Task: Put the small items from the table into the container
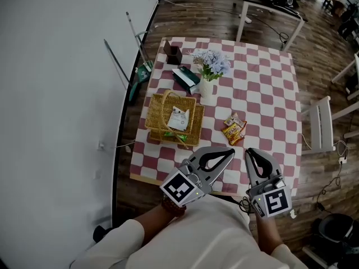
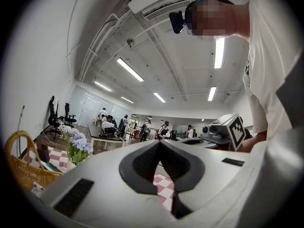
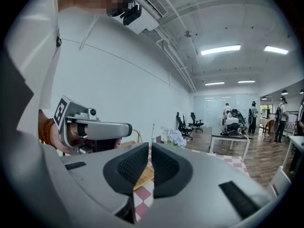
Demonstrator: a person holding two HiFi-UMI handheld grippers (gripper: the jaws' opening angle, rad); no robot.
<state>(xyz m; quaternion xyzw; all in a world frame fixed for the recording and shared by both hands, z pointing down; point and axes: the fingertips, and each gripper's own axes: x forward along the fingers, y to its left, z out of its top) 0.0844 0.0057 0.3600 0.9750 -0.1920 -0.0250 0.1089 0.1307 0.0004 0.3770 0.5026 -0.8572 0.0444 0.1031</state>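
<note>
A wicker basket (image 1: 159, 118) stands at the table's near left with a white packet (image 1: 179, 118) and a green item (image 1: 174, 135) in it. To its right, two snack packets (image 1: 234, 129) lie on the checked cloth (image 1: 263, 94). Both grippers hover over the near table edge, apart from everything. My left gripper (image 1: 230, 150) (image 2: 159, 142) is shut and empty, tips touching. The right gripper (image 1: 250, 151) (image 3: 148, 148) holds nothing; its jaws stand a narrow slit apart. The basket's handle (image 2: 16, 141) shows at the left of the left gripper view.
A vase of pale blue flowers (image 1: 208, 66) (image 2: 76, 144) (image 3: 176, 137), a green box (image 1: 186, 78) and a small brown box (image 1: 173, 52) stand at the table's far left. A white chair (image 1: 322, 125) is at the right. People and desks fill the room beyond.
</note>
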